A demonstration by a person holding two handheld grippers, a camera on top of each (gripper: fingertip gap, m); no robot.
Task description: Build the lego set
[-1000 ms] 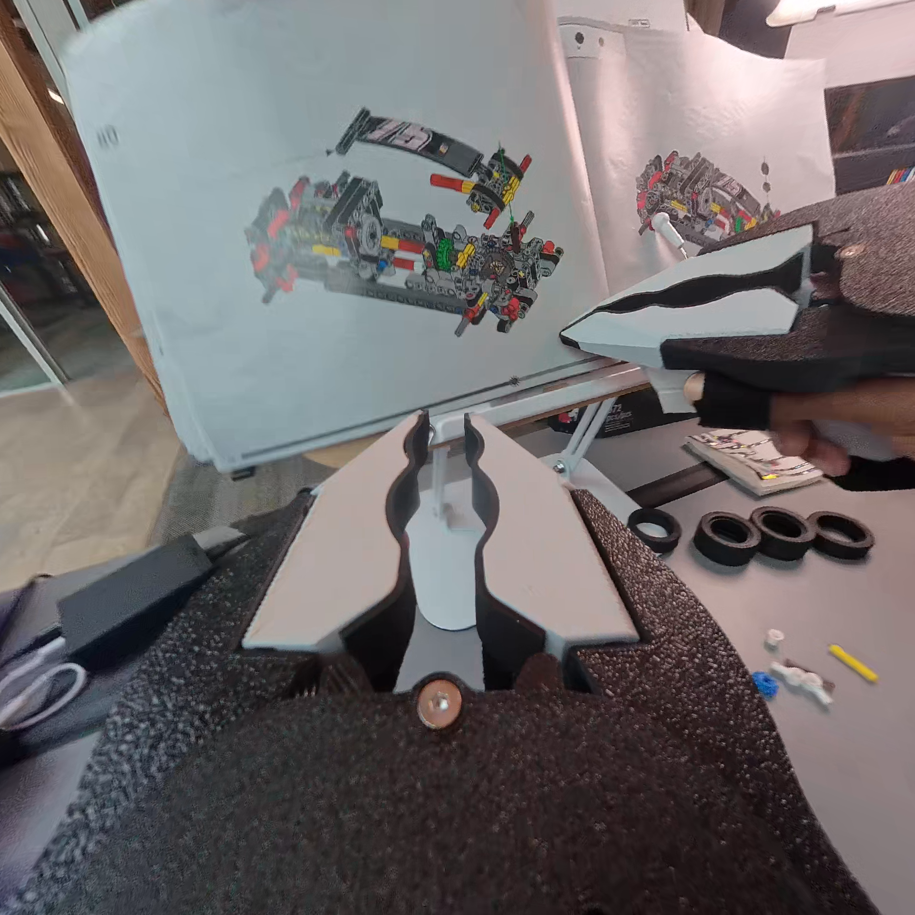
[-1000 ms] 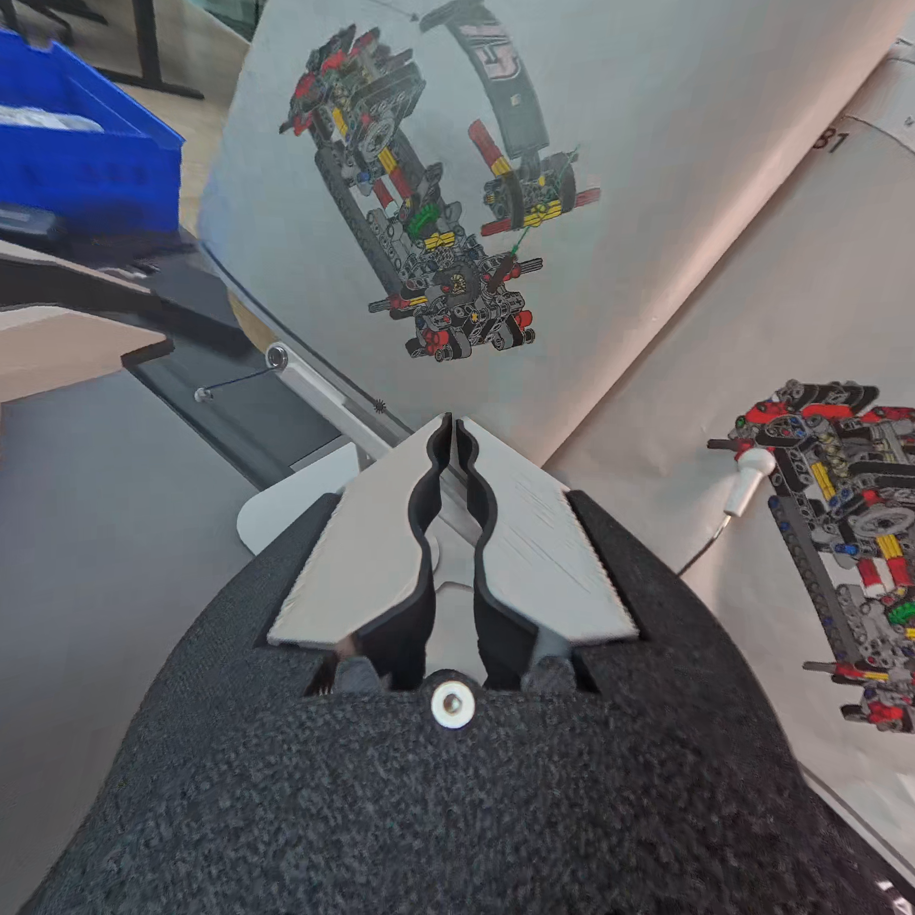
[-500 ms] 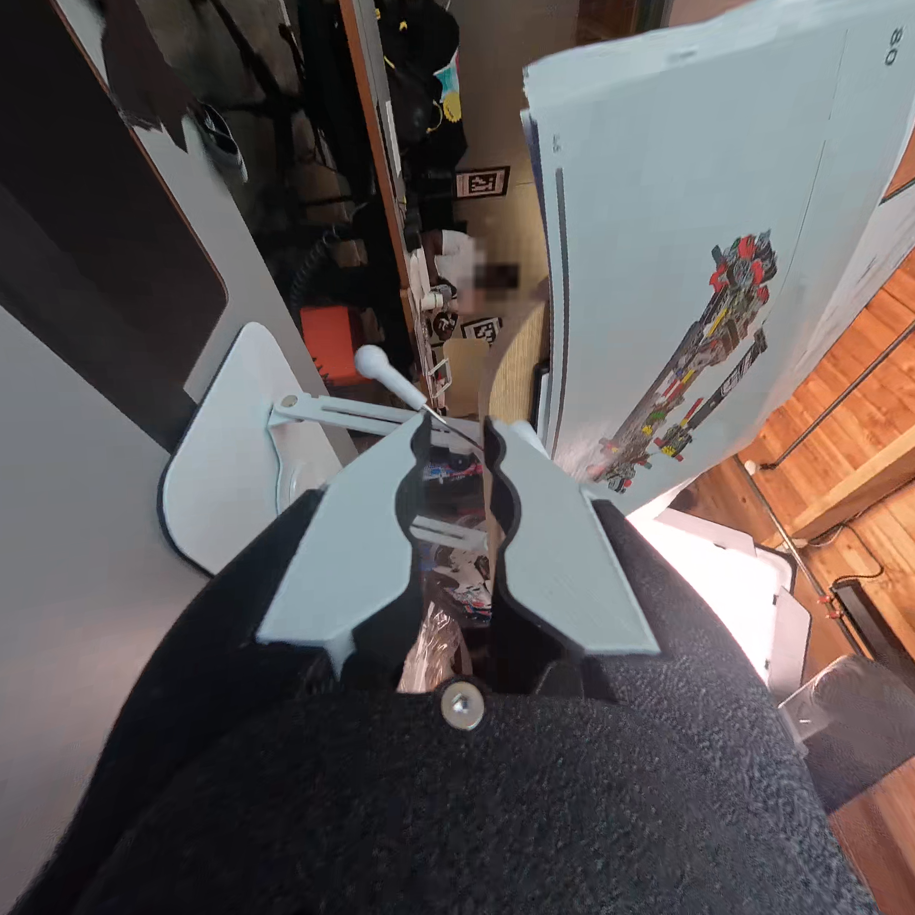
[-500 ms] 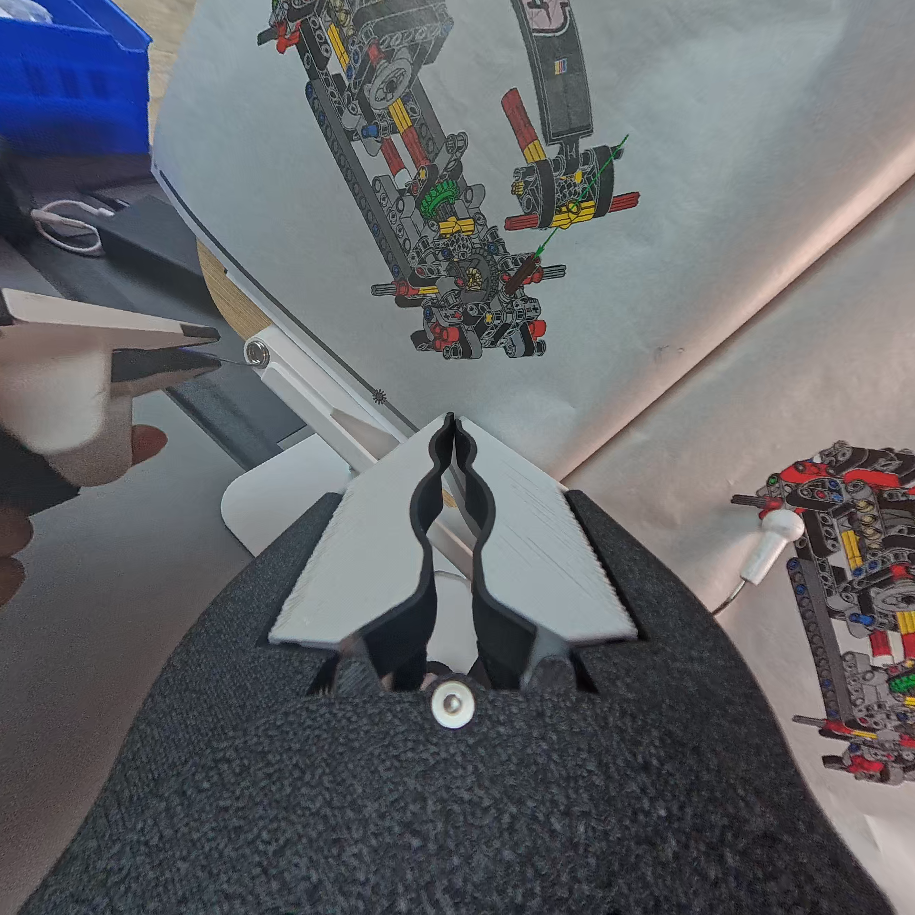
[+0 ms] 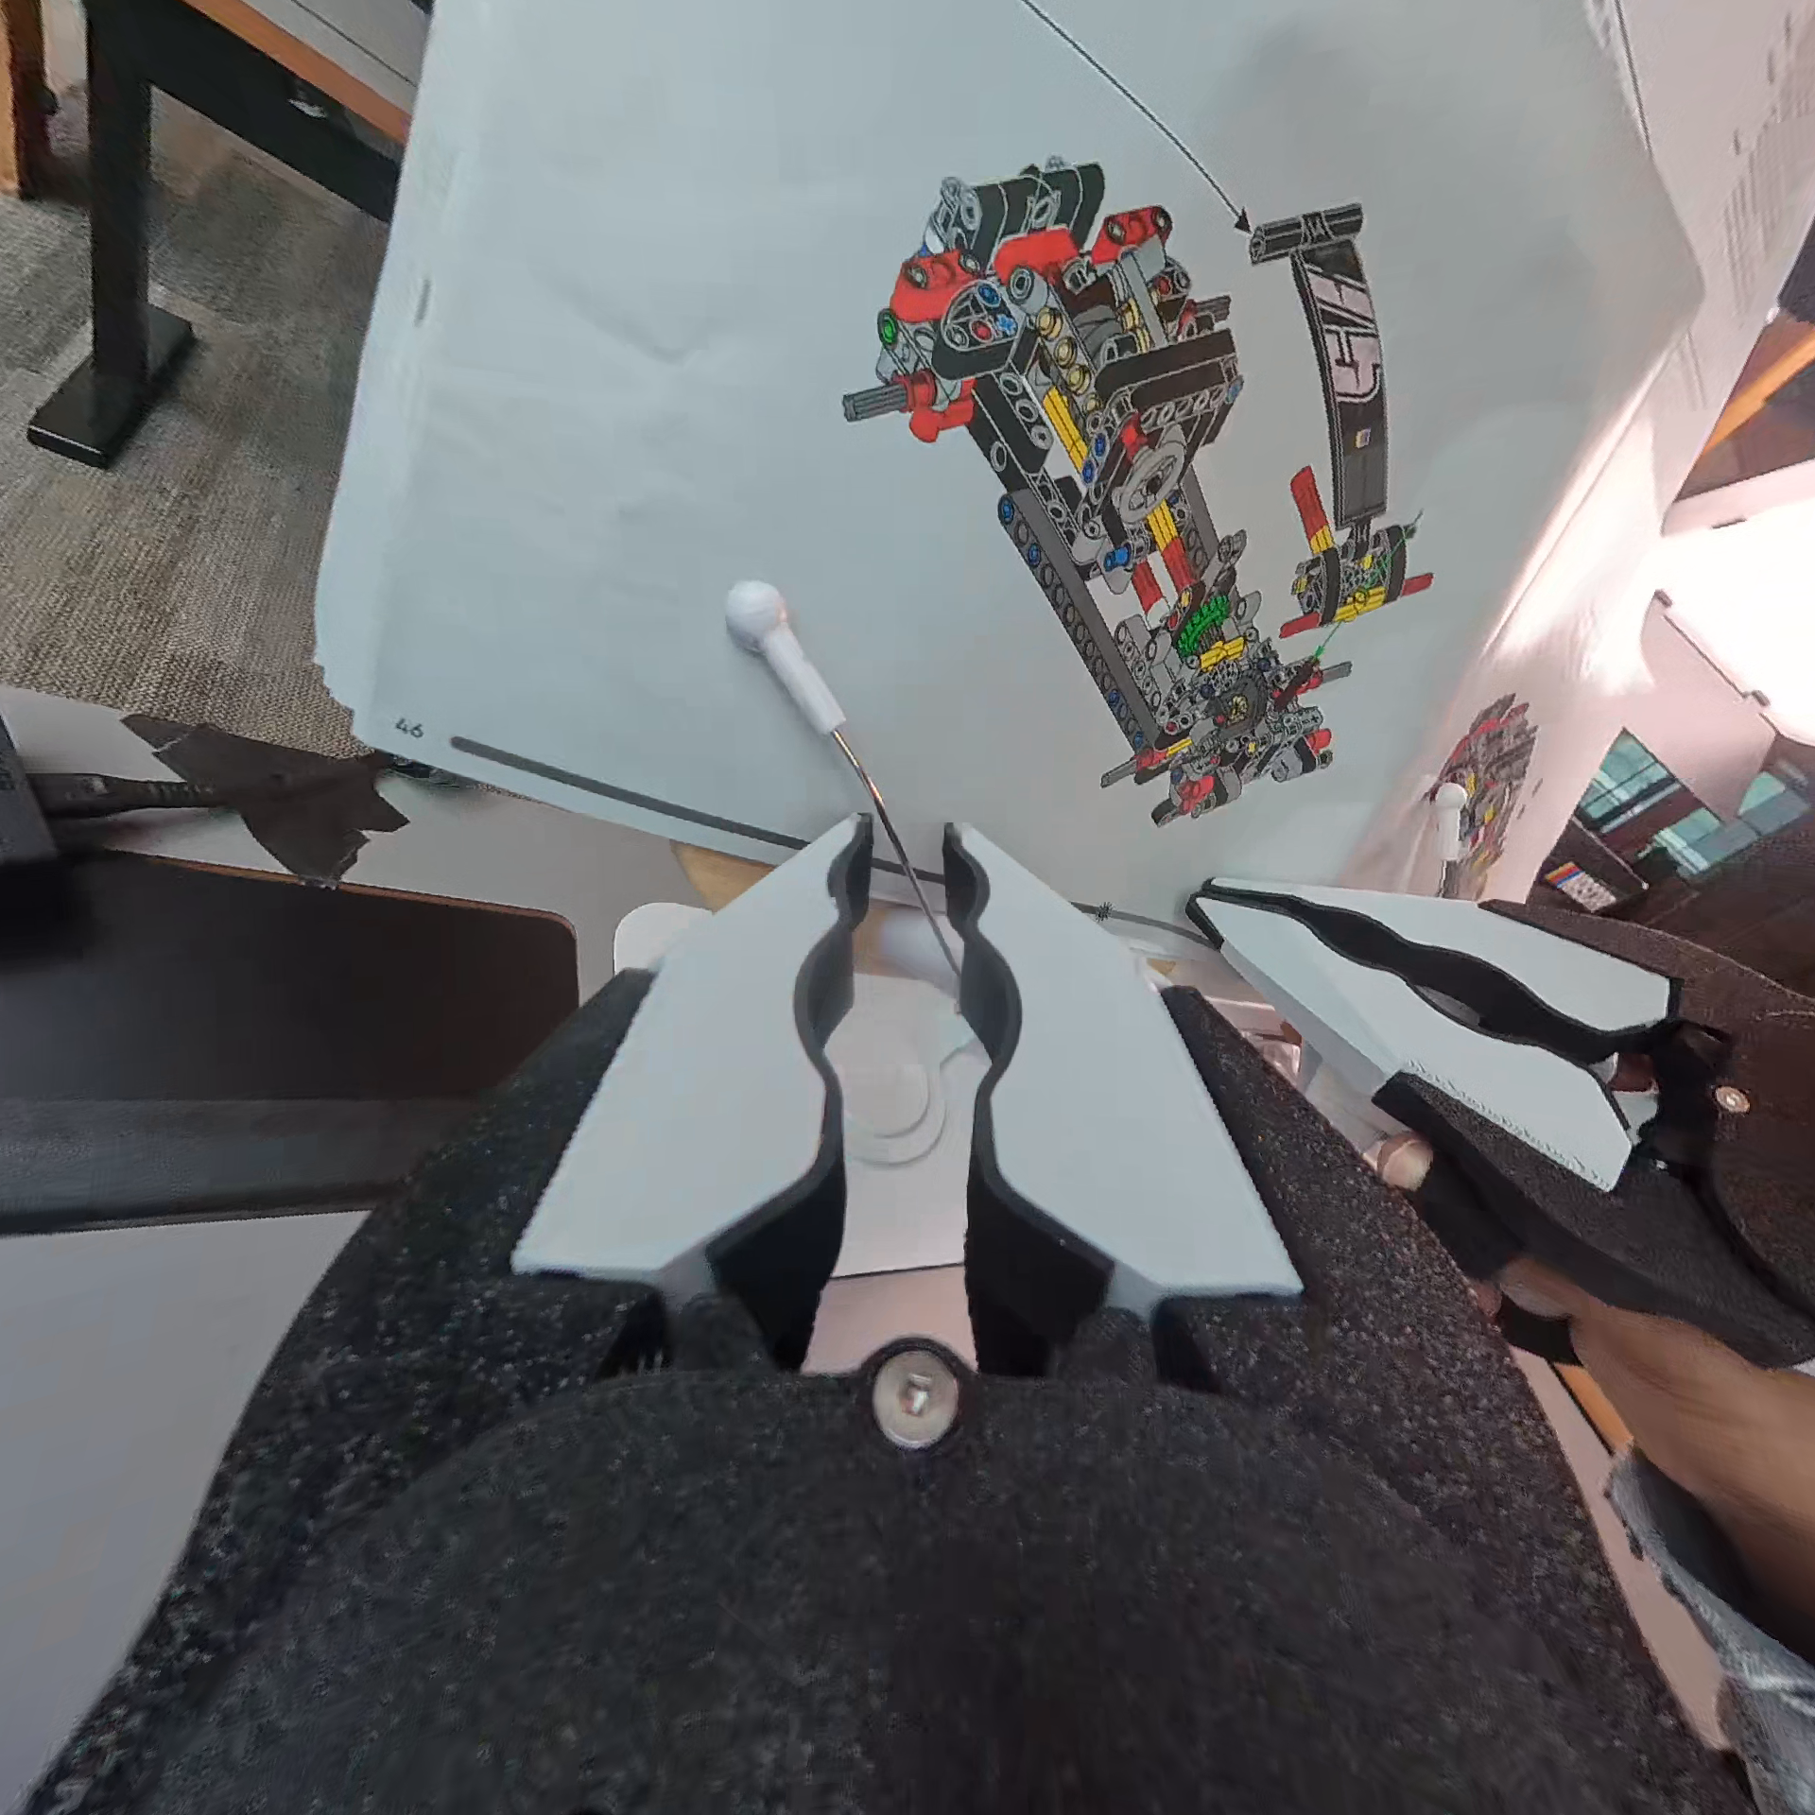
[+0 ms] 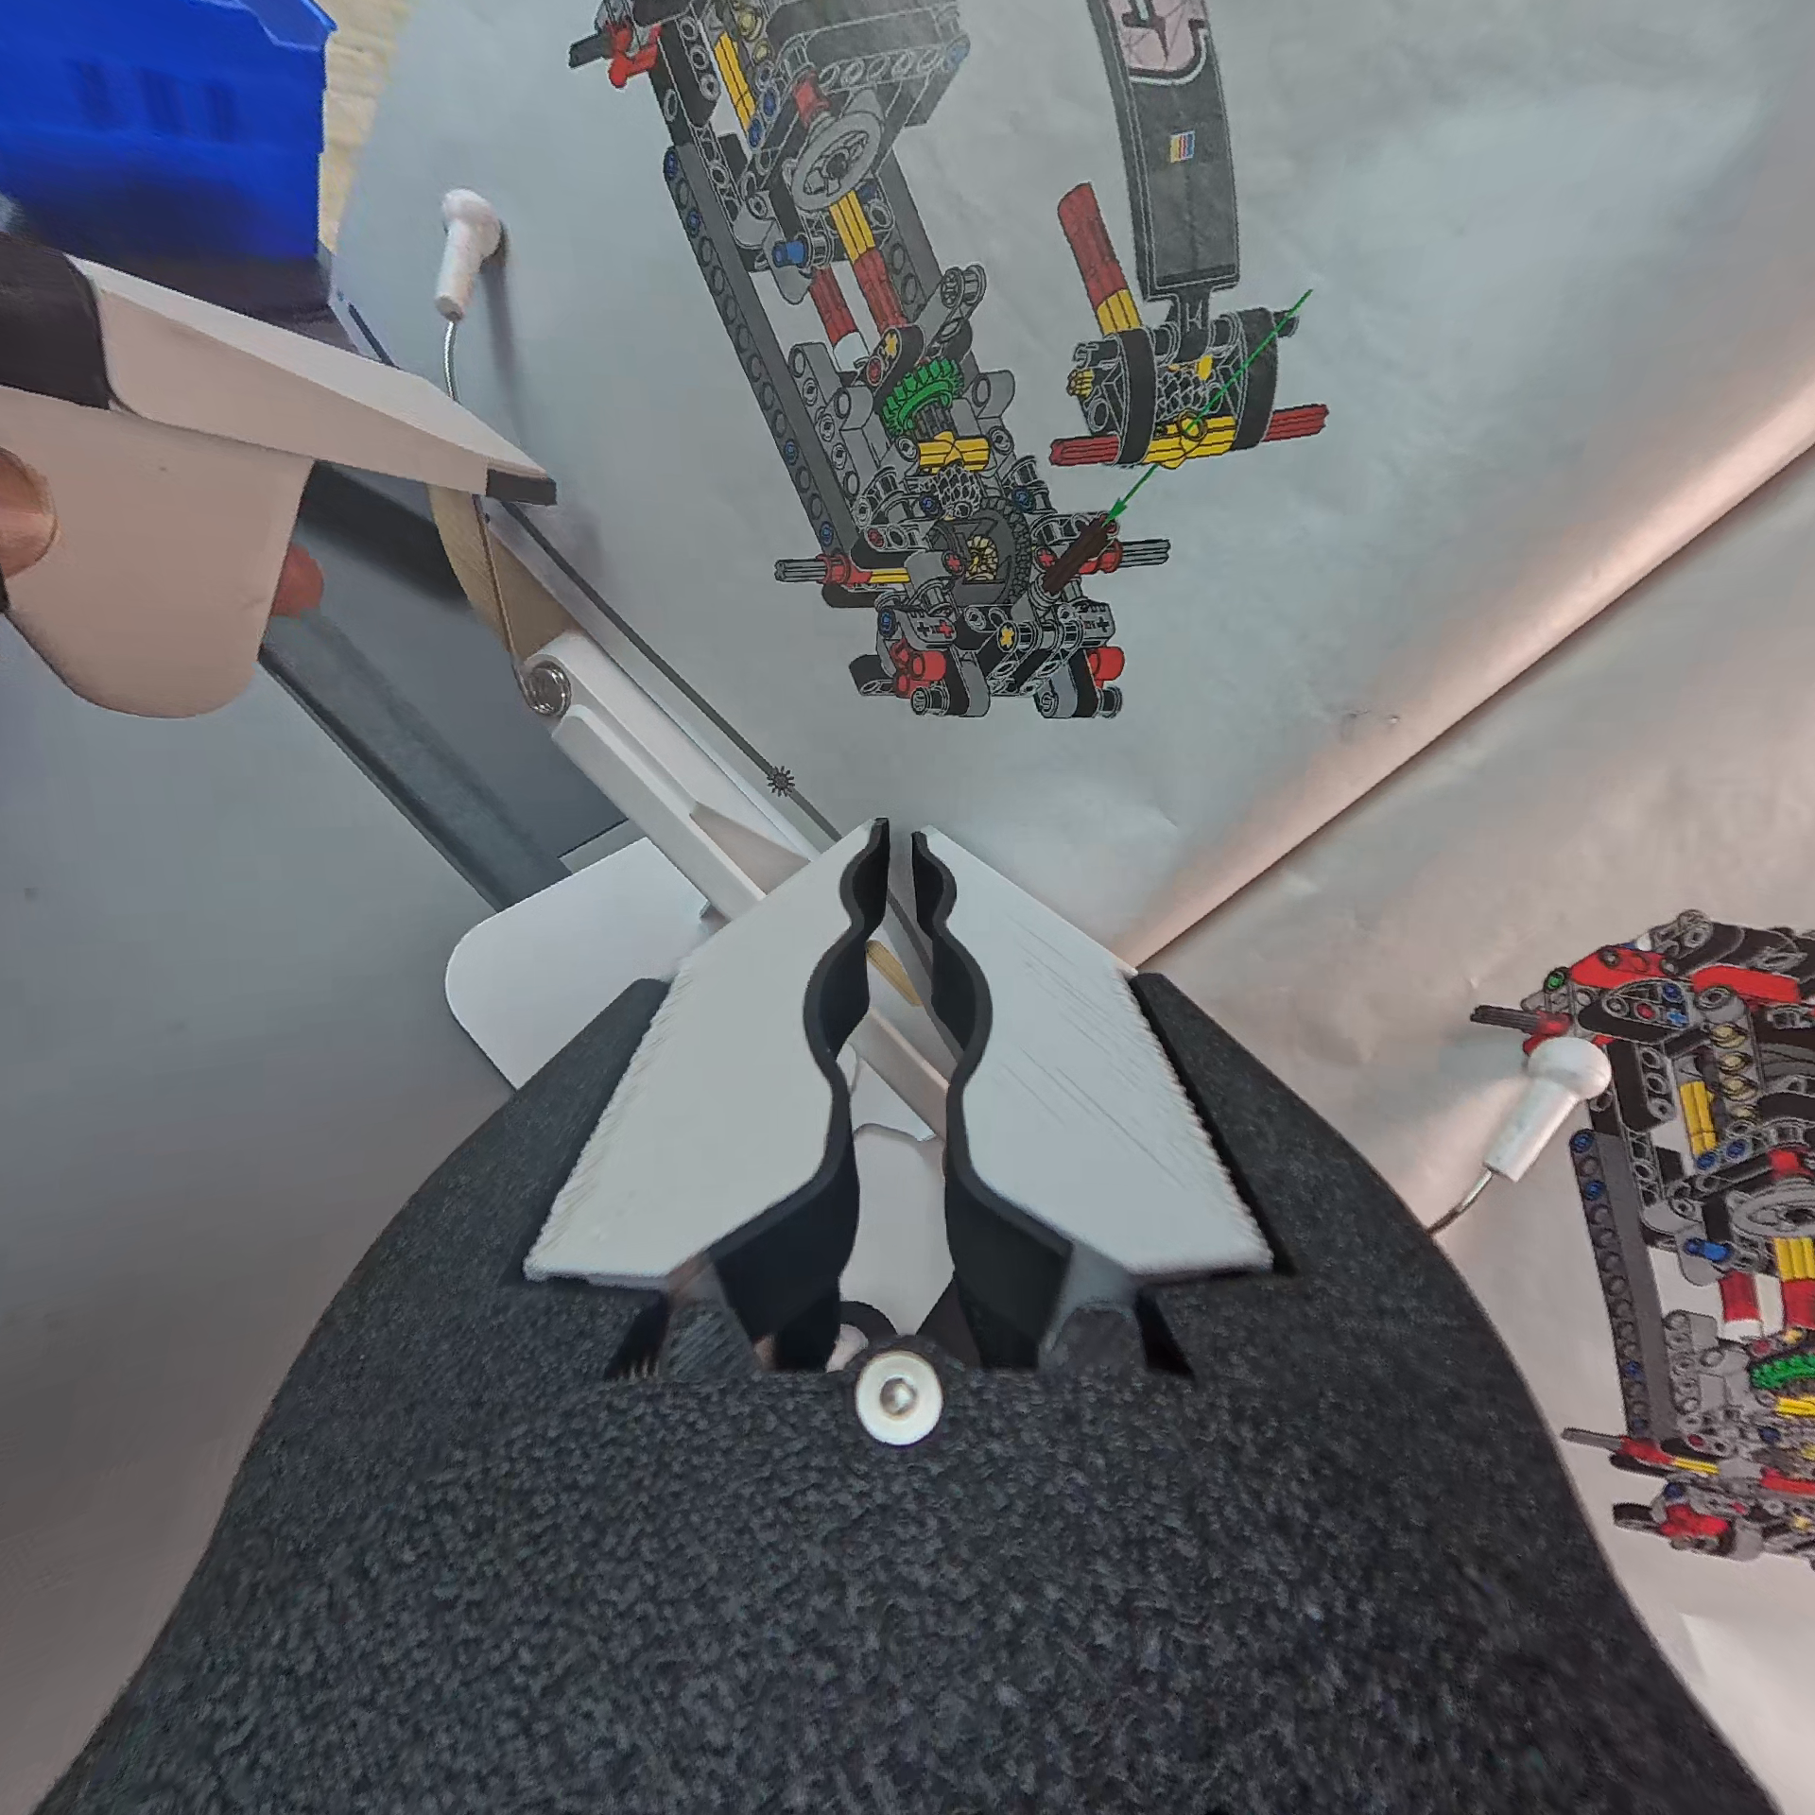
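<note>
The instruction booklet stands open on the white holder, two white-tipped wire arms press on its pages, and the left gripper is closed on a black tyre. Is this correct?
Not quite: the left gripper holds no tyre. The left wrist view shows its fingers apart and empty, with only the thin wire of one white-tipped arm running between them. The rest holds: the instruction booklet stands open on the white holder.

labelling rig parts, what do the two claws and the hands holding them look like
Both the left claw and right claw have pale grey wedge-shaped fingers with wavy black inner pads, on rough black textured bodies with a silver screw. The hand wears a black fingerless glove.
</note>
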